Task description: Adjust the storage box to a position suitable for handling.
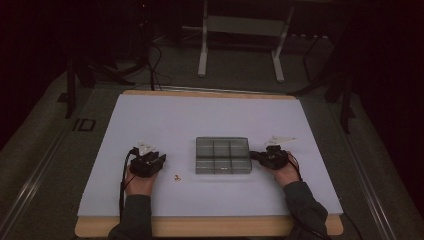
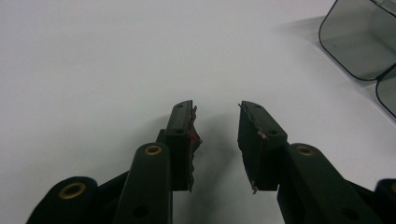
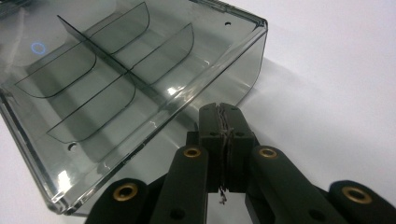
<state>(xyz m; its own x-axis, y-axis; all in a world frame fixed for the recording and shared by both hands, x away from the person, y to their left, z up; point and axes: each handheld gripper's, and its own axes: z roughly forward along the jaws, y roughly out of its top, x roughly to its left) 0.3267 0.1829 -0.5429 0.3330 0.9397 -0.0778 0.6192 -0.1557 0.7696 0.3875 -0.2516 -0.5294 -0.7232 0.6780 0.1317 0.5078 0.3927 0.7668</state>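
Observation:
A clear smoky-grey compartment box [image 1: 222, 155] with several open cells lies in the middle of the white mat [image 1: 165, 120]. My left gripper [image 1: 158, 159] rests on the mat to the box's left, well apart from it. Its jaws stand open with only bare mat between them [image 2: 217, 116], and a rounded corner of the box [image 2: 359, 39] shows at the upper right. My right gripper [image 1: 255, 156] sits at the box's right side. Its jaws are pressed together [image 3: 219, 108], tips right against the box's near wall [image 3: 210, 74], with nothing visible between the pads.
A tiny pale object [image 1: 176, 177] lies on the mat between the left gripper and the box. The wooden table edge [image 1: 210, 226] runs along the front. Metal stand legs [image 1: 202, 60] rise on the floor beyond the table.

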